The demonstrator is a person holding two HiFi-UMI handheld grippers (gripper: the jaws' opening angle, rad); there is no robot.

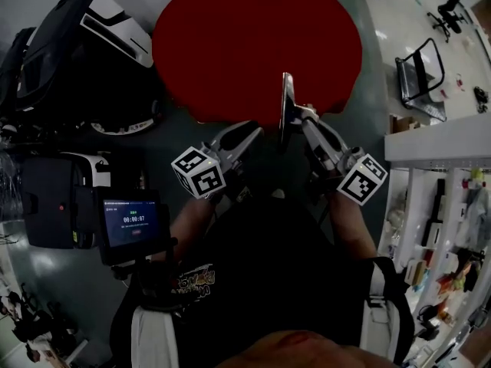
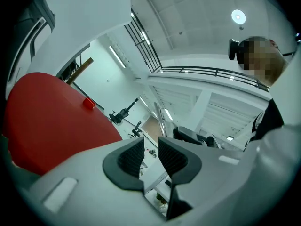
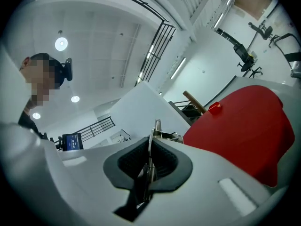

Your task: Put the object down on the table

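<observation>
The right gripper [image 3: 149,160] clamped a thin metal strip [image 1: 286,102] edge-up, its length pointing away toward the red table [image 1: 230,44]. The left gripper's [image 2: 150,157] jaws stood apart, empty.

Lit screen [image 1: 130,222] at left, shelves [image 1: 437,228] at right.

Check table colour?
Red: the table shows best in the head view.

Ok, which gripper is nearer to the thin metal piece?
Right. The right gripper is clamped on the thin metal piece, which stands between its jaws. The left gripper sits apart to its left, jaws open with nothing between them.
</observation>
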